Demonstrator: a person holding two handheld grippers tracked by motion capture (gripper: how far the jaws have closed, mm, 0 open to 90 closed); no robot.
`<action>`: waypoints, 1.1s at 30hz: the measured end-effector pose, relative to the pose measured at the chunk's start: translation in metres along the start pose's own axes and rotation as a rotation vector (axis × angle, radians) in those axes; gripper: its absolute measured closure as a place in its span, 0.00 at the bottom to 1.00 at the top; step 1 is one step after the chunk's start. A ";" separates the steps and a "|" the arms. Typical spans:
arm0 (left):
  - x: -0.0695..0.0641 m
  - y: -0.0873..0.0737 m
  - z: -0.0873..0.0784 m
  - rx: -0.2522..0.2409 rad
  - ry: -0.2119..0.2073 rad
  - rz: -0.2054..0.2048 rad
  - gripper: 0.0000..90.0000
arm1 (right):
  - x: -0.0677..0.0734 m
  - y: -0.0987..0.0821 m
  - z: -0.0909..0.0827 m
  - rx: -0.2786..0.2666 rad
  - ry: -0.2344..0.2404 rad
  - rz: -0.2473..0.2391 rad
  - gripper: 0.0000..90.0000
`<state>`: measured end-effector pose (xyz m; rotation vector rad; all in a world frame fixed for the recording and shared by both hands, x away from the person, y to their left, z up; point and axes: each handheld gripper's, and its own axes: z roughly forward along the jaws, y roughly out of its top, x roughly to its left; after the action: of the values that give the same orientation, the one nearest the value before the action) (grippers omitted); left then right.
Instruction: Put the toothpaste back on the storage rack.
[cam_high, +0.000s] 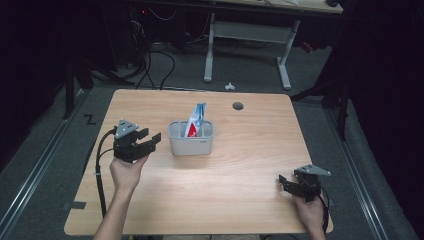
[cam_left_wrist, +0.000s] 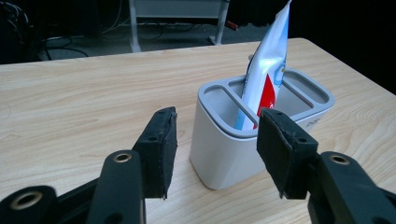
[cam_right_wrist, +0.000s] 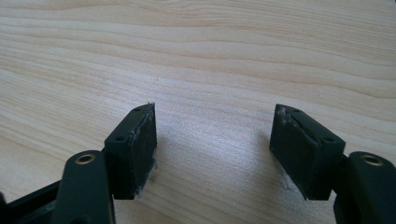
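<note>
A: What is laid out, from the largest thing down?

B: A light wooden rectangular table (cam_high: 240, 165) is seen, with a small dark round hole (cam_high: 238, 106) near its far edge. At its middle a pale grey plastic holder with slotted compartments (cam_high: 190, 144) is stood upright.

A: And inside it?

B: A white, blue and red squeezed tube (cam_high: 195, 121) is leaned in what seems the middle slot, its flat end up.

A: The tongs?

B: The left gripper (cam_high: 150, 141) is held just left of the holder, spread, nothing pinched. The right gripper (cam_high: 286, 183) is kept at the near right corner, spread over bare wood.
</note>
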<state>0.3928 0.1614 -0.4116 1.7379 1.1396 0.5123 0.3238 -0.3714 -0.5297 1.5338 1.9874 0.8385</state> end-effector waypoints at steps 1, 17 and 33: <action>0.000 -0.001 0.000 0.001 0.000 0.000 0.53 | 0.000 0.000 0.000 0.000 0.000 0.000 0.35; 0.000 -0.017 -0.006 0.009 0.008 -0.014 0.54 | 0.000 0.000 0.000 0.000 0.000 0.000 0.35; 0.002 -0.031 -0.010 0.018 0.003 -0.036 0.54 | 0.000 0.000 0.000 0.000 -0.001 0.000 0.35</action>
<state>0.3721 0.1713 -0.4351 1.7289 1.1788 0.4841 0.3237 -0.3713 -0.5297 1.5339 1.9870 0.8377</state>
